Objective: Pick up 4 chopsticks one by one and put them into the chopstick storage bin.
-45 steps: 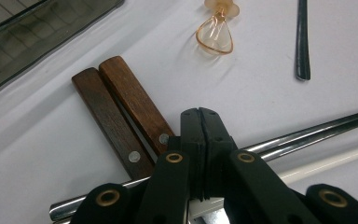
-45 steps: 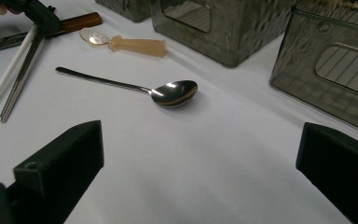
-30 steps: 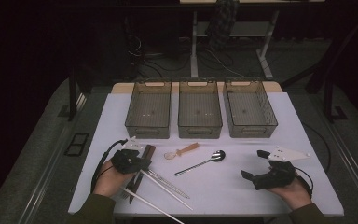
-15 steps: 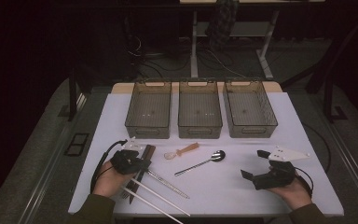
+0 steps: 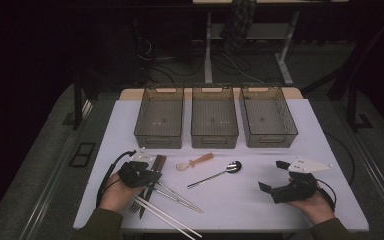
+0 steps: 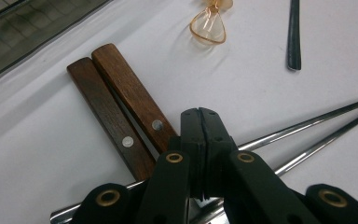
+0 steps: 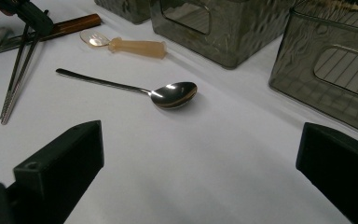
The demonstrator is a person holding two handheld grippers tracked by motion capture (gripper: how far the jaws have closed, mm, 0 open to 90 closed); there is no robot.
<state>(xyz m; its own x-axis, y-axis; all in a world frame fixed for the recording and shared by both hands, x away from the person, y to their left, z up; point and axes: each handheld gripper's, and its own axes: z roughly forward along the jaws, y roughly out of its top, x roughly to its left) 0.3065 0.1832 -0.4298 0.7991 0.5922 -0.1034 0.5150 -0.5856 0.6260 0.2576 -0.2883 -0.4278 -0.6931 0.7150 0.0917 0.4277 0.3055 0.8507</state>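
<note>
Left gripper [image 5: 147, 176] sat at lower left of the high view, jaws pressed together over the metal chopsticks [image 5: 180, 199], which ran from under it toward lower centre. In the left gripper view, same gripper [image 6: 199, 122] at bottom centre with its two black jaws flush against each other; whether anything was pinched between them could not be told, though the chopsticks [image 6: 307, 135] passed just beneath, slanting to the right edge. Two wooden handles [image 6: 121, 107] lay side by side, touching, at centre left, with the clear plastic spoon [image 6: 208, 29] at top centre.

Right gripper [image 5: 272, 177] rested at lower right of the high view, jaws spread wide and holding nothing. In the right gripper view, jaws stood far apart at bottom left and bottom right, with bare white table [image 7: 205, 158] between them. Steel spoon [image 7: 172, 94] lay at centre, well clear of both jaws. Three mesh bins [image 5: 213, 117] lined up in a row at centre of the high view.
</note>
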